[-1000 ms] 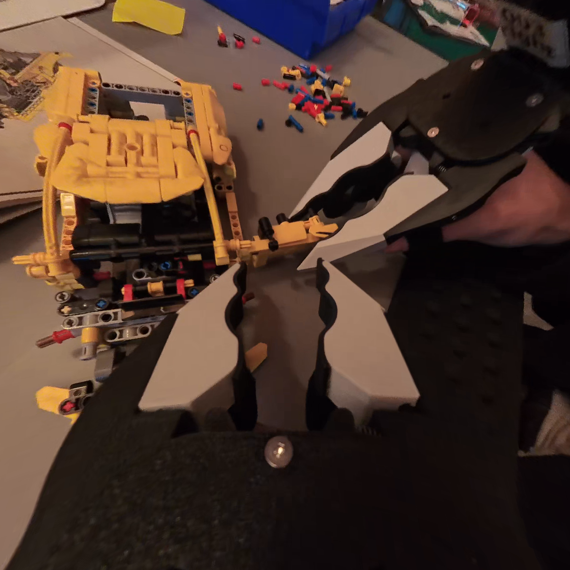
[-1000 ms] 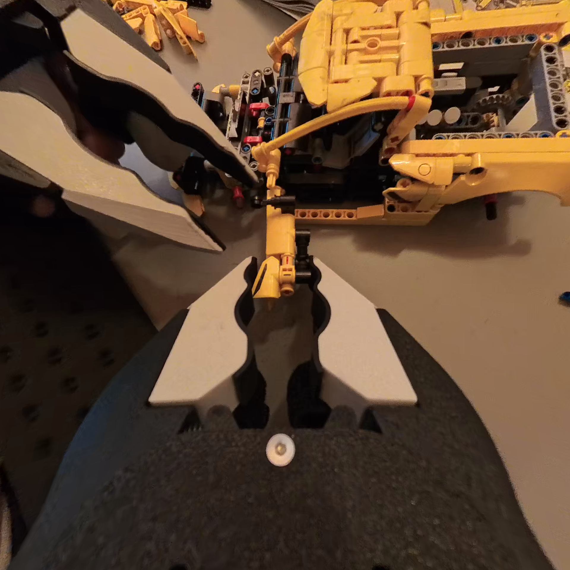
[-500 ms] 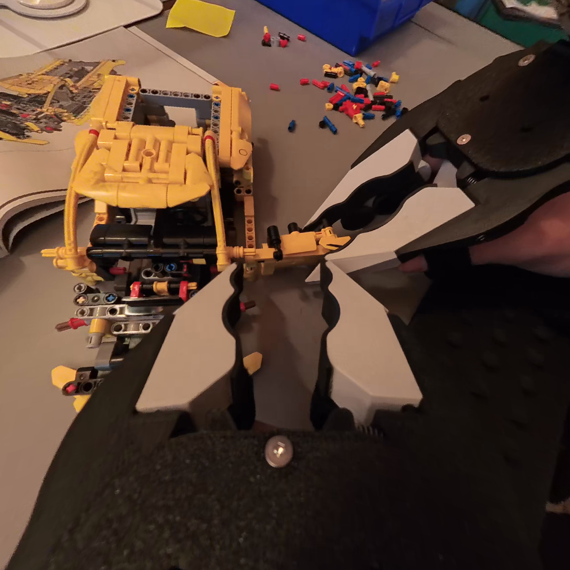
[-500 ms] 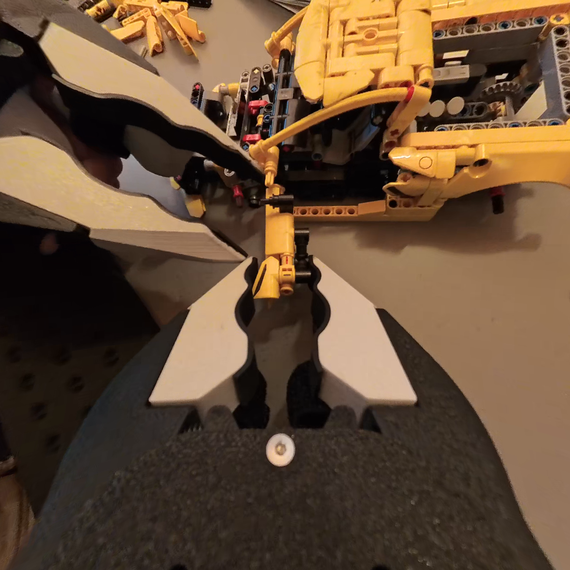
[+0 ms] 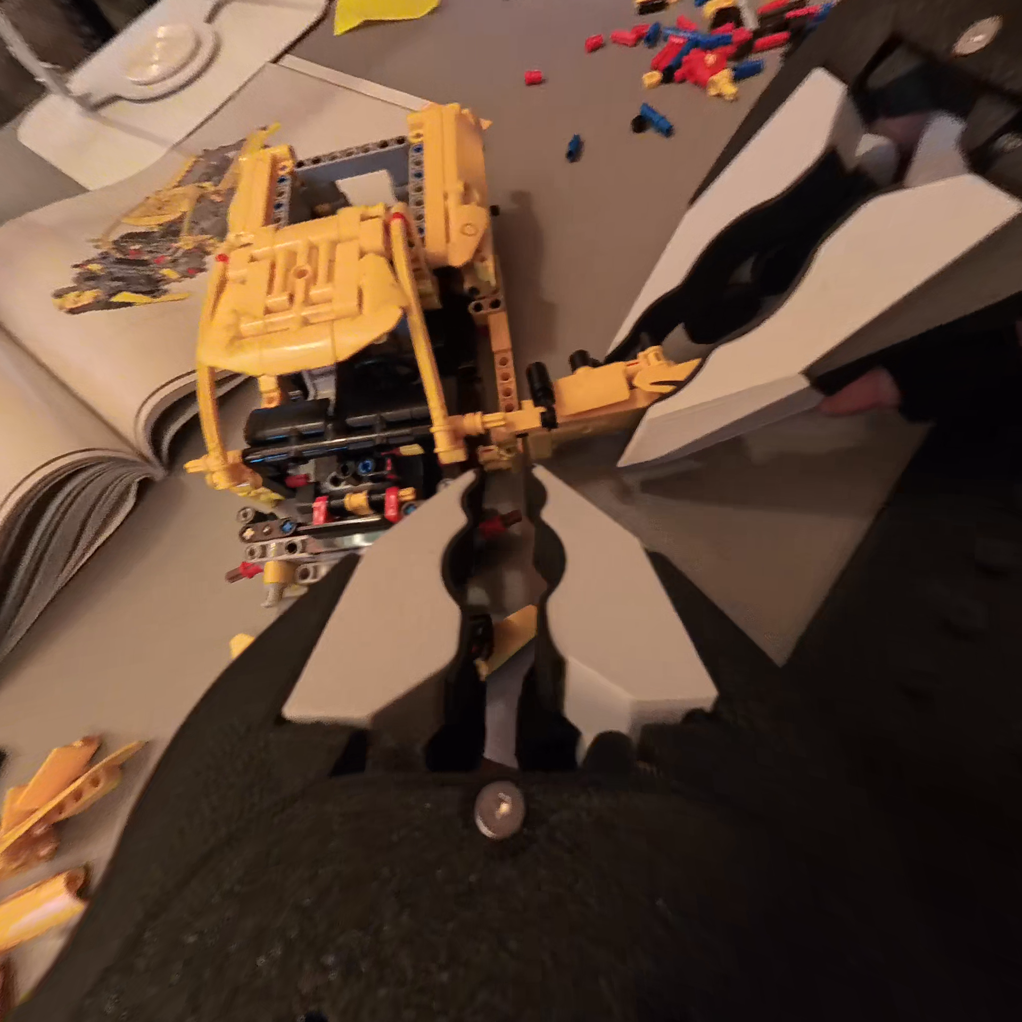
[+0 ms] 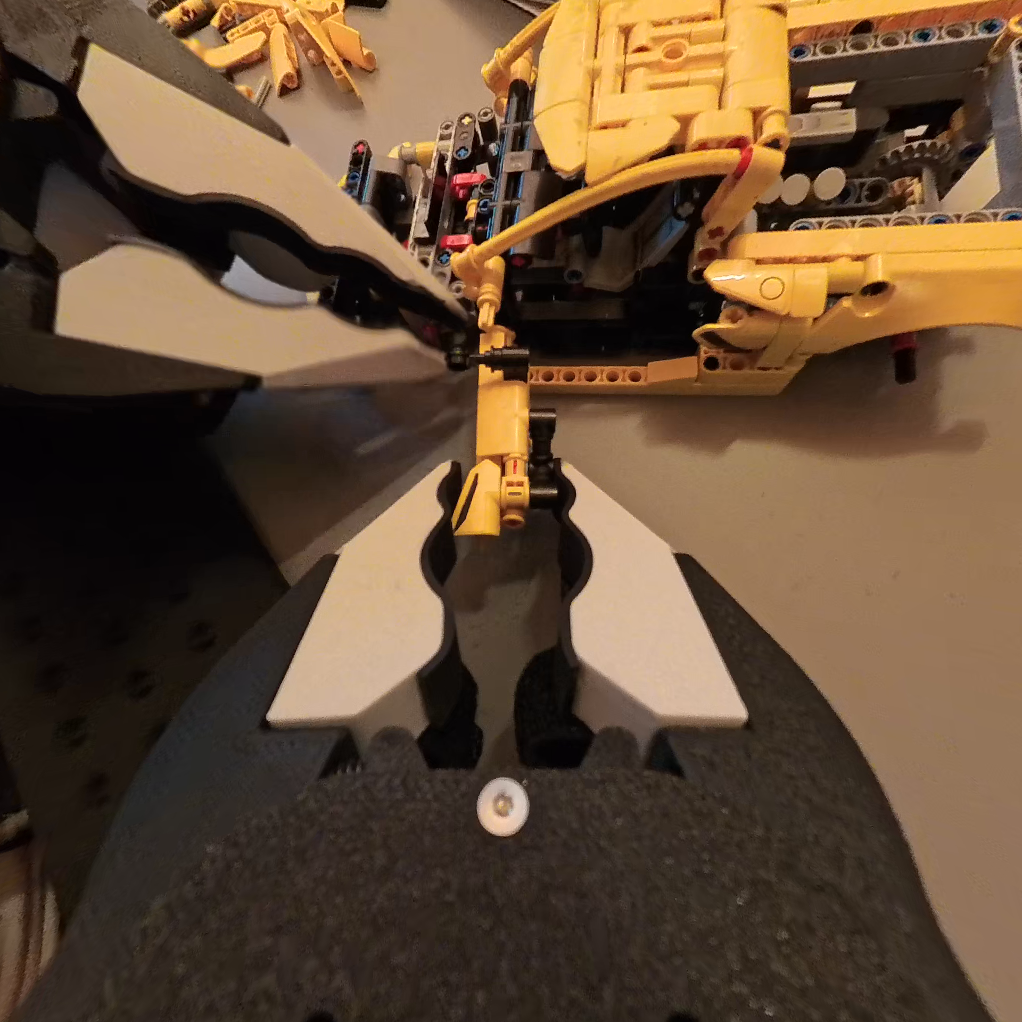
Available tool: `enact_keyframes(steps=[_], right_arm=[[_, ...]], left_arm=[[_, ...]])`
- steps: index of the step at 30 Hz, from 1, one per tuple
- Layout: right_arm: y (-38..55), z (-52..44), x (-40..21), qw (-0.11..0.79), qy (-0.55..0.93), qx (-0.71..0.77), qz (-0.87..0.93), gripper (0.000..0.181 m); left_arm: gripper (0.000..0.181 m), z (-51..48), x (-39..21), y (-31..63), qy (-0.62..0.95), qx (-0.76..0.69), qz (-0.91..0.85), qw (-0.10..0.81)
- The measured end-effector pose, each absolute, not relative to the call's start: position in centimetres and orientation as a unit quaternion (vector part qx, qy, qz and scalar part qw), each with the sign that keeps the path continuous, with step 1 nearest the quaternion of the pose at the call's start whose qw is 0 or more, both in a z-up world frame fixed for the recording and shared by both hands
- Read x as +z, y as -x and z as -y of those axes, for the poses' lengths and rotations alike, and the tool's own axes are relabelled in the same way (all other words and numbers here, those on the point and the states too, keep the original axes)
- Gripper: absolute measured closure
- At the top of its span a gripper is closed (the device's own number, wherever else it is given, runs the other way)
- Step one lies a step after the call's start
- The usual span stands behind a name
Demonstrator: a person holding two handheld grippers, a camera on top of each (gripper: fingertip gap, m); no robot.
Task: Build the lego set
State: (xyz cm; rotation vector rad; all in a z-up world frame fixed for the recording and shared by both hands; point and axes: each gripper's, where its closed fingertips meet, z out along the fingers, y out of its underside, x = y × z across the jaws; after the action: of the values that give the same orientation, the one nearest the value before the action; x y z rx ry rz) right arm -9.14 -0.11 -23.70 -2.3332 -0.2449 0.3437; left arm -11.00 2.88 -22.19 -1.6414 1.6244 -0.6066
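The half-built yellow lego vehicle (image 5: 309, 287) lies on the grey table; it also shows in the right wrist view (image 6: 663, 72). A small yellow sub-assembly with black pins (image 5: 592, 387) sticks out from its side (image 6: 500, 426). My right gripper (image 6: 506, 470) is shut on the outer end of this sub-assembly, and it shows in the left wrist view (image 5: 647, 381) too. My left gripper (image 5: 504, 473) has its jaws narrowed onto the inner end, where the sub-assembly meets the vehicle; it shows at the upper left of the right wrist view (image 6: 462, 340).
An open instruction booklet (image 5: 83, 332) lies left of the vehicle. Loose red, blue and yellow small parts (image 5: 697, 50) lie at the far right. Yellow panels (image 5: 50, 791) lie at the near left (image 6: 298, 38). A red pin (image 5: 498, 522) lies under my left fingers. About 4 centimetres separates my left fingertips from my right.
My left gripper has moved forward to the sub-assembly's inner end and its jaws have closed from wide open to narrow. The right gripper keeps its hold.
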Motion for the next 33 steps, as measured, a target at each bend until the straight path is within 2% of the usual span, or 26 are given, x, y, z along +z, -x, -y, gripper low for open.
enact_keyframes(steps=[2,14,25,29,33], right_arm=[[9.1,0.1,-23.7,0.375,0.912,0.132,0.097,0.150],[9.1,0.1,-23.8,0.375,0.913,0.130,0.099,0.150],[9.2,0.2,-24.0,0.368,0.915,0.134,0.098,0.150],[9.3,0.2,-24.0,0.368,0.915,0.136,0.098,0.150],[9.3,0.2,-24.0,0.367,0.915,0.137,0.098,0.150]], left_arm=[[0.181,-3.4,-21.8,11.0,0.652,-0.240,-0.608,0.384],[0.181,-4.0,-21.7,10.7,0.689,-0.262,-0.559,0.380],[0.181,-3.2,-21.2,10.2,0.746,-0.330,-0.482,0.319],[0.181,-2.7,-21.8,10.3,0.732,-0.309,-0.519,0.315],[0.167,-2.2,-21.6,10.2,0.655,-0.276,-0.604,0.361]])
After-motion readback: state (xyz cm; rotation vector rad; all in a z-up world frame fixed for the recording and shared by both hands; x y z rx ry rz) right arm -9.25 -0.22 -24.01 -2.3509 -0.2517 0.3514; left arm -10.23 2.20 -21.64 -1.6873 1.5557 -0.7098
